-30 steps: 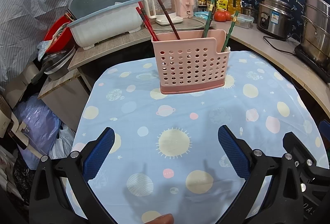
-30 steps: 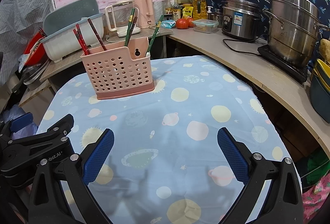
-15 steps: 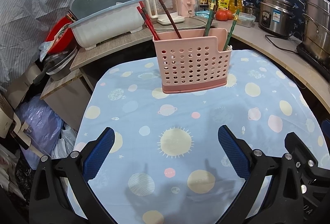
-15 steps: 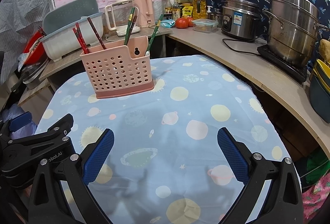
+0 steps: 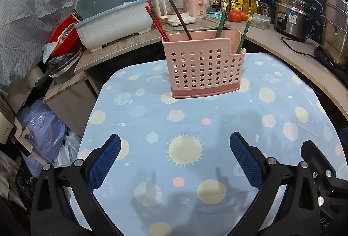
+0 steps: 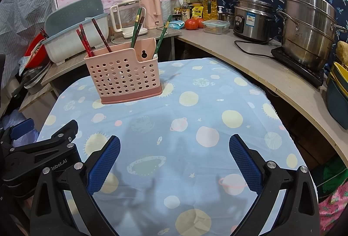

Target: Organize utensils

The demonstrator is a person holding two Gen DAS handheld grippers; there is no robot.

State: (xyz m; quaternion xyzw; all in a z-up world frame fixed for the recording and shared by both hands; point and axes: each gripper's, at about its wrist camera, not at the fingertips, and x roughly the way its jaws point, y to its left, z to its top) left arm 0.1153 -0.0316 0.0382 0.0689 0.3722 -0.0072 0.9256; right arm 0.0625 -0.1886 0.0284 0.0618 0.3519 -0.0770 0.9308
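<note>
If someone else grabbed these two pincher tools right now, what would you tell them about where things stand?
Left gripper: open, empty, above the near end of the table.
Right gripper: open, empty, beside it.
Pink utensil holder stands upright at the far end of the planet-print tablecloth.
Inside: red chopsticks and a dark chopstick at the left end, green chopsticks toward the right, one more green chopstick in the low right section.
Done: no utensils lie loose on the cloth.
Left: apparently nothing; perhaps check colour grouping.

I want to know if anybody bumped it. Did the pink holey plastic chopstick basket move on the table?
No. The pink perforated plastic basket still sits on the same pale-yellow sun print on the blue planet-print tablecloth; only the camera shifted a little.
</note>
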